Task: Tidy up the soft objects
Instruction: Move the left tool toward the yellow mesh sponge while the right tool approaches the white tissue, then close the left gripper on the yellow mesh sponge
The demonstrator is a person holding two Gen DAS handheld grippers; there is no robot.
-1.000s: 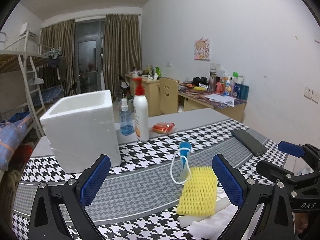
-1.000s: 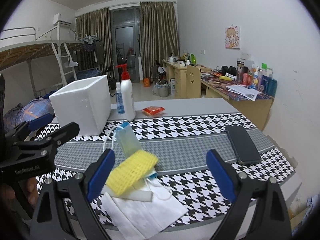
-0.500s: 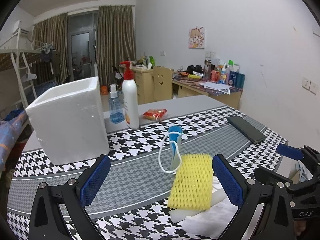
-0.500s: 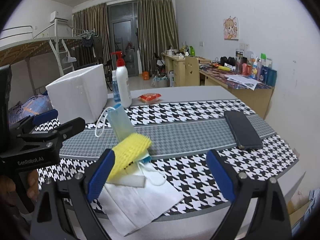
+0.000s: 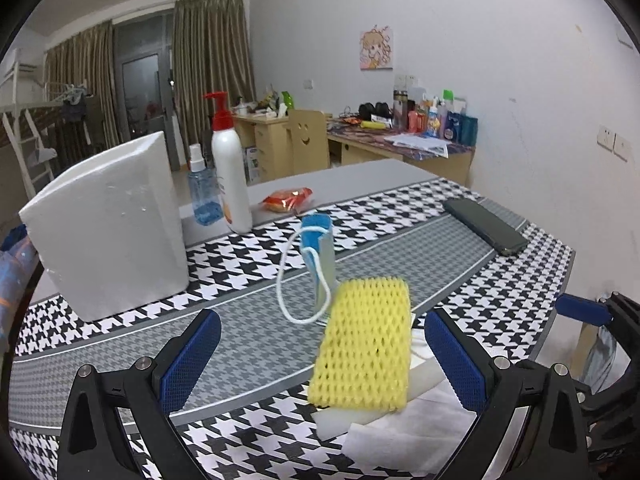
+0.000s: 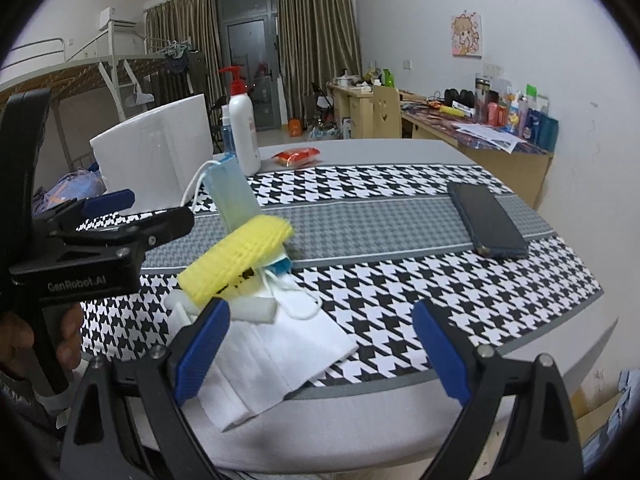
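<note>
Resting on white foam pieces (image 6: 256,307) and tissue (image 6: 288,356) near the table's (image 6: 400,224) front edge, the yellow foam net (image 5: 366,342) lies beside a blue face mask (image 6: 232,196), while left gripper (image 5: 320,354) and right gripper (image 6: 320,344) both hover spread apart, empty.

Yellow foam net (image 5: 364,344) atop white foam pieces (image 6: 256,307), a blue face mask (image 6: 232,196) propped behind, white tissue sheets (image 6: 276,360) beneath; white foam box (image 5: 108,224) upright nearby.
</note>
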